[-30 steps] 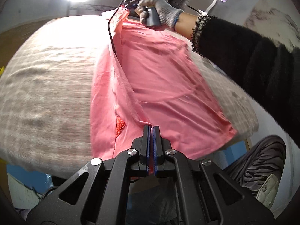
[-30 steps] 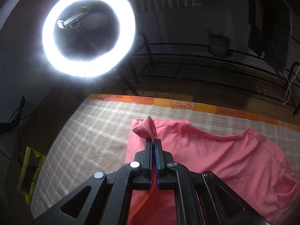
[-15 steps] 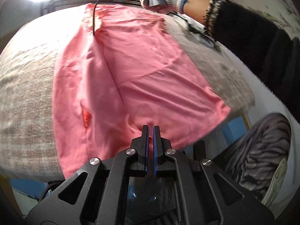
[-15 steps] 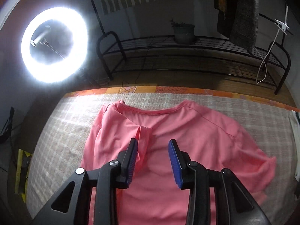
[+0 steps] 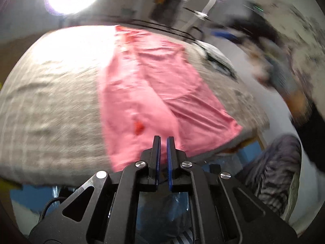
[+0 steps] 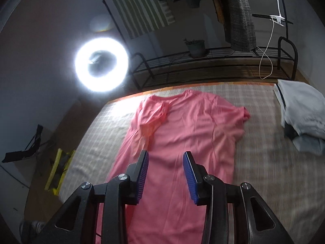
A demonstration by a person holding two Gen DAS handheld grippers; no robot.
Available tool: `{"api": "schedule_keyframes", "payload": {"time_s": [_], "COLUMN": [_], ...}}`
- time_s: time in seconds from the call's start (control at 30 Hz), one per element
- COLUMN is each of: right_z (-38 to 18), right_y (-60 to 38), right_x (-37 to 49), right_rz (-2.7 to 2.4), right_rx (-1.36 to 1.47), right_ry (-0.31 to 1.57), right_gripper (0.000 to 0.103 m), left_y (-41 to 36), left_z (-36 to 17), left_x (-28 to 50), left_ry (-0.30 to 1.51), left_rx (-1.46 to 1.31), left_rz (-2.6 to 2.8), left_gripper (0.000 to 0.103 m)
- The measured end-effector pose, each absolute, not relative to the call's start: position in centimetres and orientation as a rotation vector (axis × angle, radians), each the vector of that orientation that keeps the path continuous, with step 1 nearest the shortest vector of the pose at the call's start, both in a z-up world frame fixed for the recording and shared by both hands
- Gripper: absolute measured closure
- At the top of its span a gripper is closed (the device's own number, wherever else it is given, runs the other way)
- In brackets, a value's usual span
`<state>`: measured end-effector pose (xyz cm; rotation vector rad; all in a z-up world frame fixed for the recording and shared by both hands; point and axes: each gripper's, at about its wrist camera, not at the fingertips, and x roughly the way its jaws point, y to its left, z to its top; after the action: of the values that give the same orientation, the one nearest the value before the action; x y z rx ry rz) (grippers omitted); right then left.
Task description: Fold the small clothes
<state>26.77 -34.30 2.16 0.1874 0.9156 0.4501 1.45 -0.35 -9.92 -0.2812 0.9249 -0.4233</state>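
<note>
Surroundings: ring light [image 6: 101, 64], metal rack [image 6: 213, 65] with potted plant [image 6: 196, 47] beyond the bed; pale folded clothes [image 6: 300, 109] at right.
Shirt: pink shirt [image 6: 182, 142] flat on checked cover [image 6: 264, 162], left sleeve folded inward.
Left gripper [image 5: 163, 140]: narrowly parted, empty, at hem.
Right gripper [image 6: 165, 162]: spread wide, empty, above shirt.

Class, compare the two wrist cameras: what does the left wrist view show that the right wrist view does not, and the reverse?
Left wrist only: the person's striped trouser leg beside the bed, and the left gripper with a narrow gap. Right wrist only: the potted plant on the black rack, and the right gripper wide open. Both: the pink shirt on the checked bedcover, and the ring light.
</note>
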Motion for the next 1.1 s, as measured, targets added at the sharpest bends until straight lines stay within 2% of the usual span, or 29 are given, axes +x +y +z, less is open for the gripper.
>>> {"api": "schedule_keyframes", "payload": {"time_s": [0.17, 0.3, 0.47, 0.67, 0.87, 1.1], "right_z": [3.2, 1.3, -1.3, -0.6, 0.5, 1.4], "right_y": [-36.1, -37.1, -38.5, -41.1, -44.2, -49.1], "right_x": [18.4, 14.6, 13.9, 13.4, 13.1, 11.8], "right_rz": [0.487, 0.443, 0.390, 0.355, 0.313, 0.271], "right_rx": [0.185, 0.137, 0.125, 0.145, 0.209, 0.290], "right_ry": [0.889, 0.899, 0.941, 0.883, 0.838, 0.776], "right_gripper": [0.065, 0.065, 0.065, 0.065, 0.064, 0.062], "left_y": [2.8, 1.9, -1.5, -6.7, -10.1, -17.7], "left_z": [-12.2, -12.2, -11.7, -13.3, -13.4, -12.2], "left_x": [2.3, 2.5, 2.8, 3.3, 3.3, 4.7], "left_ry": [0.990, 0.988, 0.946, 0.976, 0.956, 0.939], "left_rx": [-0.399, -0.367, -0.251, -0.090, -0.151, -0.128], "left_rz": [-0.320, -0.318, -0.325, -0.370, -0.423, -0.568], "left_gripper": [0.100, 0.100, 0.100, 0.100, 0.100, 0.100]}}
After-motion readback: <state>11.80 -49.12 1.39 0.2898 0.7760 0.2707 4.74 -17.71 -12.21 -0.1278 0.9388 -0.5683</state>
